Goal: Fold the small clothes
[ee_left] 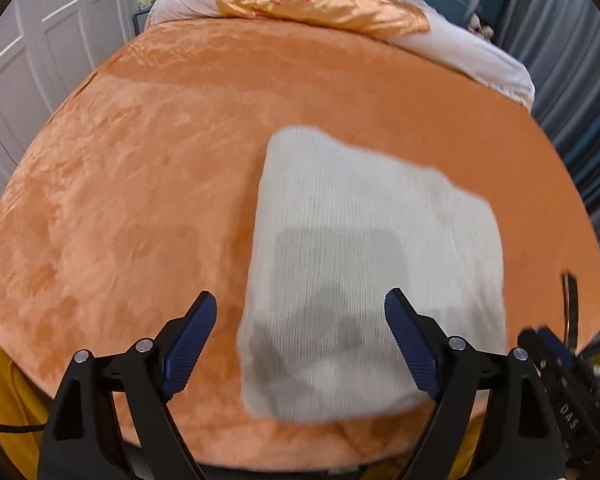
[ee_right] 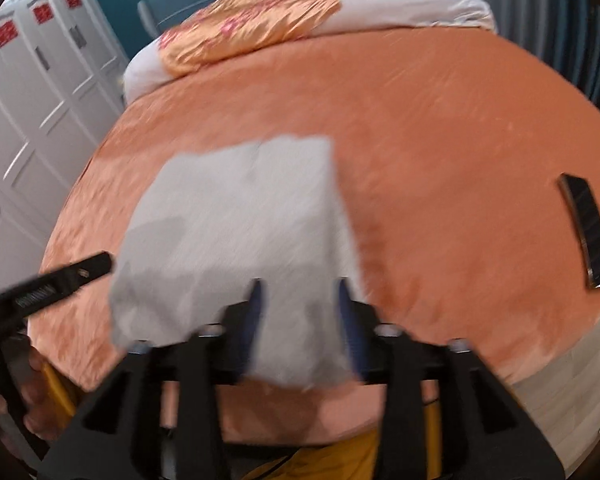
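Orange plush bed (ee_left: 140, 184), white wardrobe doors (ee_left: 28, 80) left of it, pillows (ee_left: 460, 56) at its head, dark phone (ee_right: 588, 232) on its right side. White folded cloth (ee_left: 360, 260) lies near the bed's foot edge. Left tool (ee_left: 300, 340) is spread wide above the cloth's near edge, touching nothing; right tool (ee_right: 298, 312) is half-spread with the cloth's near edge between its fingers, grip unclear through blur.

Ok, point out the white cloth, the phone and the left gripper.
white cloth (ee_left: 364, 248): left wrist view, middle of its ribbed top.
phone (ee_right: 588, 228): right wrist view, middle of its dark screen.
left gripper (ee_left: 300, 340): left wrist view, midway between its blue fingertips.
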### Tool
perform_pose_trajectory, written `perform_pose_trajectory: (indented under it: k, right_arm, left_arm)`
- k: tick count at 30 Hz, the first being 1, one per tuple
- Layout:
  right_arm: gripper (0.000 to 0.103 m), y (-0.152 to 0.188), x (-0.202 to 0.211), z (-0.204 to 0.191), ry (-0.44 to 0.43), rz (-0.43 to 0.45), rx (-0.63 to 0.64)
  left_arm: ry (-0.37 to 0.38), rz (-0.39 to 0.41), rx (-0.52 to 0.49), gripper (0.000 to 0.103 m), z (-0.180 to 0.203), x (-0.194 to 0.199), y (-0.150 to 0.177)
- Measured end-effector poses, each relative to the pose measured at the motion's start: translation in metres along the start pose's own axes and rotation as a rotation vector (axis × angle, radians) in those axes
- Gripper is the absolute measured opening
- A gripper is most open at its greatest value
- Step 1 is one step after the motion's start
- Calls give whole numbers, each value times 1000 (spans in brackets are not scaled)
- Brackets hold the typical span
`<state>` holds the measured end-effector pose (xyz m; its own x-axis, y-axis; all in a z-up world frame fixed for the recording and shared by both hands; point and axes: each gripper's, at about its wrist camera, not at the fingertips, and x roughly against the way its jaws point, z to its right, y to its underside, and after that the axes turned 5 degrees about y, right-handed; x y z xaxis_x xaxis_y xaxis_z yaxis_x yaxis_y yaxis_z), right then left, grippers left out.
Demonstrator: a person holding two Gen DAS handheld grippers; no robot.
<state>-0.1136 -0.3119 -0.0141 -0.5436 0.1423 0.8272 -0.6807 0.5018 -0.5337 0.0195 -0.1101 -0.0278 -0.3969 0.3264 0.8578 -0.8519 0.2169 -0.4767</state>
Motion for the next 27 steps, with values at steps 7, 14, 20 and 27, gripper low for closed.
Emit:
perform_pose_trajectory:
  k: [7, 14, 20, 27]
  right_arm:
    - [58, -12, -57, 8, -32, -124, -57]
    - [63, -16, -81, 18, -107, -174, -126]
    - [63, -28, -71, 10, -137, -131, -127]
    - [64, -31, -97, 2, -145, -188, -103]
  left_arm:
    - [-16, -75, 24, 84, -7, -48, -16]
    - [-13, -81, 20, 96, -13, -75, -12]
    - [0, -68, 31, 98, -17, -77, -15]
    - [26, -69, 34, 98, -20, -83, -16]
